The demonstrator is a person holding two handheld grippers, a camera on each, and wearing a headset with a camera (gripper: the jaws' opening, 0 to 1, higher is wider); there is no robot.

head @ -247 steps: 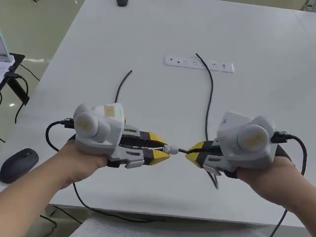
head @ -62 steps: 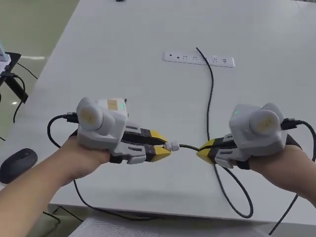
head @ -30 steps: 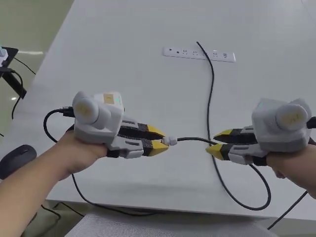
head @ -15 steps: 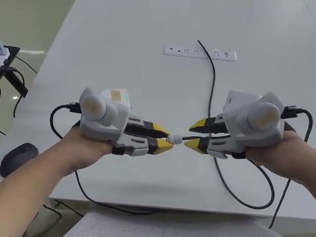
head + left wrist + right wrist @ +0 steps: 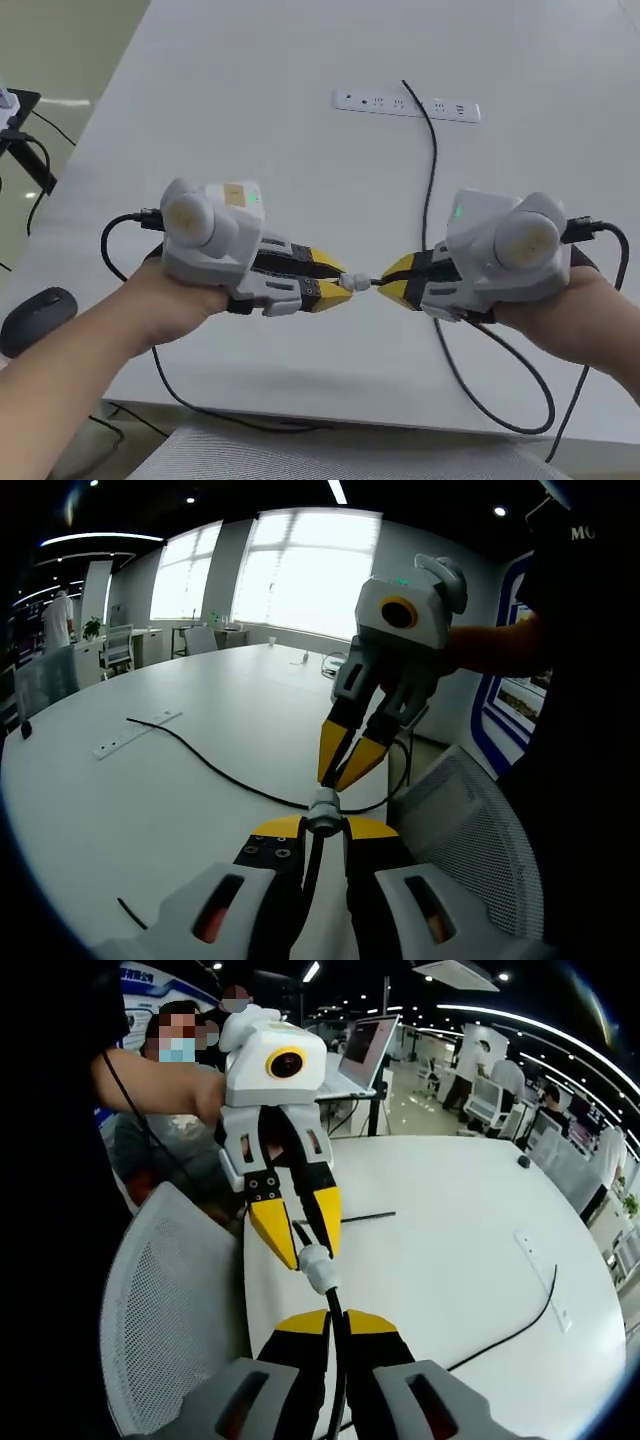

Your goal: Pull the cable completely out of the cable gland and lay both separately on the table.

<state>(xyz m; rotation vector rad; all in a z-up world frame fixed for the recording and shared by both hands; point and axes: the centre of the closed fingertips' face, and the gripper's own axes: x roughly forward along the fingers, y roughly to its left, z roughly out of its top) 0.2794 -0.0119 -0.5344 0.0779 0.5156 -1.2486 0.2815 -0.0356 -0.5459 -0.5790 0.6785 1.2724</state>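
Head view: both hands hold their tools level above the desk [image 5: 250, 130], tips facing each other; the left gripper [image 5: 338, 283] has its fingers closed on the white cable gland [image 5: 353, 283]; the right gripper [image 5: 393, 284], whose fingers stood apart half a second ago, now pinches the black cable [image 5: 434, 170] just beside the cable gland; behind the right fingers the cable hangs in a loop, then runs away across the desk.

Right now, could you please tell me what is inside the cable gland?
The black cable enters the white cable gland from the right tongs' side; how far it reaches inside is hidden by the gland and the left tongs shut on it.
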